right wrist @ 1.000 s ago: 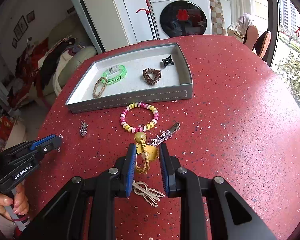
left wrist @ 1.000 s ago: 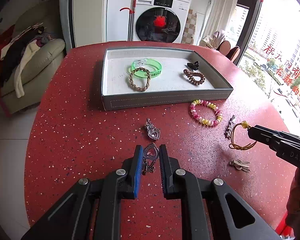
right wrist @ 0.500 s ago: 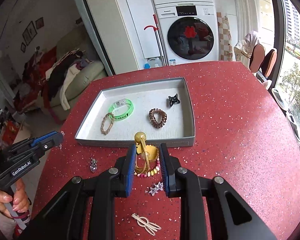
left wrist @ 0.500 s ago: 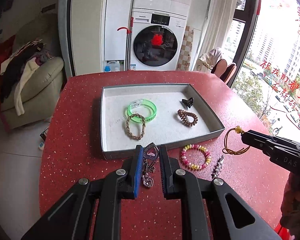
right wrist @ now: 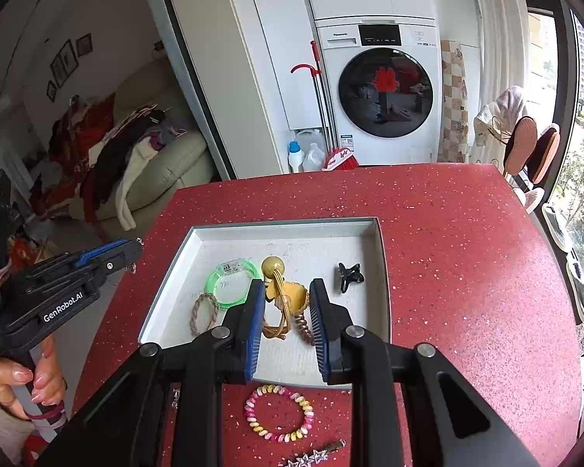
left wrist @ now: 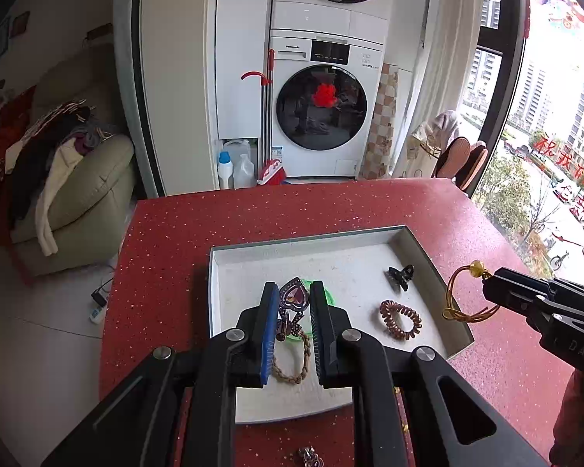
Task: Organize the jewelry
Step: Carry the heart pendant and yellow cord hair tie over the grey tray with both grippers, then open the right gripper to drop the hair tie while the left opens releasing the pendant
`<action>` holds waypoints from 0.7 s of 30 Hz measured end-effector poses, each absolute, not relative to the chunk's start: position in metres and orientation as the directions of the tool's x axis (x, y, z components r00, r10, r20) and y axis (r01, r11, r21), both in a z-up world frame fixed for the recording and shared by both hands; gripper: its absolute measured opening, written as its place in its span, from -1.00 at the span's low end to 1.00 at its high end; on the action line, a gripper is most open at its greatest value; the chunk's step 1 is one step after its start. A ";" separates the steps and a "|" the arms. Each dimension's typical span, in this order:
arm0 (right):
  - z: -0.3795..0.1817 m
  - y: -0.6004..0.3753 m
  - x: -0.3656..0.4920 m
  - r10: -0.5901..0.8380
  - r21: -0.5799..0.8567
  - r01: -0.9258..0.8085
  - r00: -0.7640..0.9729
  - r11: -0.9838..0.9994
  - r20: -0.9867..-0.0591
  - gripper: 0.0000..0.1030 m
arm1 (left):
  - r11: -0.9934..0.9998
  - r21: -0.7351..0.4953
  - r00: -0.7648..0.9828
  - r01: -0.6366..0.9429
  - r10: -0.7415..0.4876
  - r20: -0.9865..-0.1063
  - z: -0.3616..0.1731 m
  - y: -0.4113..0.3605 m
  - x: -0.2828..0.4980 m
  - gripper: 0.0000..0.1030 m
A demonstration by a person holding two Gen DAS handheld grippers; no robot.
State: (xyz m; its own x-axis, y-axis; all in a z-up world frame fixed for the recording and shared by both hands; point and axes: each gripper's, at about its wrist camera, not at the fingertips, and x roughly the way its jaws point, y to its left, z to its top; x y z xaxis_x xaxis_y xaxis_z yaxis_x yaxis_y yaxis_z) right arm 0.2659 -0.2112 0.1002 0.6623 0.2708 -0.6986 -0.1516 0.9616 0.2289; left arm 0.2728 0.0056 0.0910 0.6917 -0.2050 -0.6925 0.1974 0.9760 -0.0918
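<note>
Left gripper (left wrist: 291,325) clamps pendant (left wrist: 292,296), right gripper (right wrist: 285,325) hair tie (right wrist: 282,303), above tray (right wrist: 381,272). I fear tangling with the loops below.

The tabletop (right wrist: 467,257) looks like polished red stone with pale speckles. The tray (right wrist: 383,272) has smooth grey walls and a rough, matt white lining. The heart pendant (left wrist: 292,297) is shiny metal. The green bangle (right wrist: 229,284) is translucent glossy plastic. The bead bracelet (right wrist: 278,412) is glossy. The left claw (left wrist: 291,327) is matt black plastic with ribbed blue pads.
</note>
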 end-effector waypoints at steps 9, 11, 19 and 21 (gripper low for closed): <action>0.060 -0.210 0.315 0.291 0.289 -0.106 0.619 0.951 -0.730 -0.51 | 0.984 -0.108 0.658 0.141 -0.175 -0.732 0.051 0.007 0.323 -0.32; 0.048 -0.208 0.321 0.290 0.293 -0.098 0.607 0.951 -0.739 -0.51 | 0.985 -0.085 0.650 0.148 -0.162 -0.742 0.038 0.003 0.325 -0.32; 0.013 -0.202 0.335 0.271 0.284 -0.069 0.571 0.956 -0.775 -0.51 | 0.988 -0.083 0.618 0.133 -0.149 -0.772 0.003 0.001 0.335 -0.32; 0.006 -0.202 0.337 0.266 0.280 -0.062 0.564 0.958 -0.782 -0.51 | 0.988 -0.075 0.615 0.133 -0.141 -0.776 -0.003 0.000 0.336 -0.33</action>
